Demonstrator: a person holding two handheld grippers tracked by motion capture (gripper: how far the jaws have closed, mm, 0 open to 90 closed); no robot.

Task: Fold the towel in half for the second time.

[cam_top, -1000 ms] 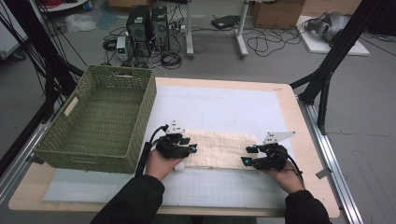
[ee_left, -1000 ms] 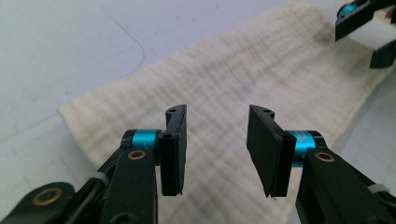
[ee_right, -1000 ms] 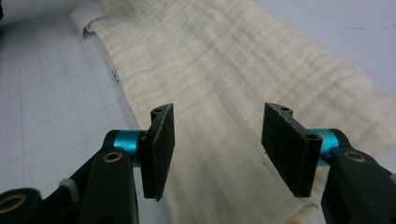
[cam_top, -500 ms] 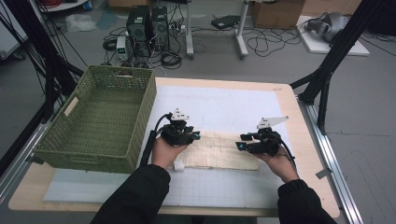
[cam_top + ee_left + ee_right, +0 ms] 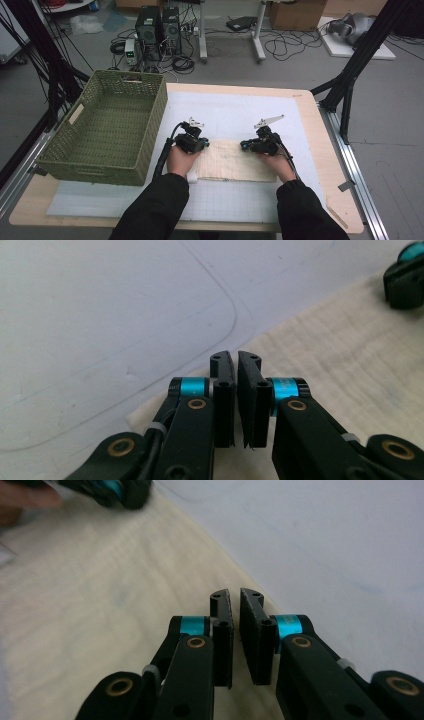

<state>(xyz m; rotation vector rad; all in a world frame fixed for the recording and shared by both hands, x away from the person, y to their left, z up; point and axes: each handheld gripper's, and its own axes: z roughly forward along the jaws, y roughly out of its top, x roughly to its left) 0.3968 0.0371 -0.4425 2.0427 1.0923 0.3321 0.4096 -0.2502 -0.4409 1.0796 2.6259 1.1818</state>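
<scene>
A cream cloth [image 5: 232, 162] lies flat on the white mat [image 5: 225, 107] in front of the person. My left gripper [image 5: 204, 145] sits low at the cloth's far left corner, and my right gripper [image 5: 245, 146] at its far edge further right. In the left gripper view the cloth [image 5: 350, 350] runs under the gripper [image 5: 236, 360]. Its jaws have just been closing and stand pinched together on the cloth's edge with a hairline slit. In the right gripper view the gripper [image 5: 234, 597] has just closed the same way on the cloth [image 5: 100, 605] at its border.
A green woven basket [image 5: 100, 165] stands empty at the table's left side, close to the left forearm. White mat lies beyond the cloth up to the wooden table edge [image 5: 320, 150]. Black stand legs and cables are on the floor behind.
Both hands have moved away from the person, from the cloth's middle to its far edge, and come lower. The jaws of both grippers have closed. The cloth lies as before.
</scene>
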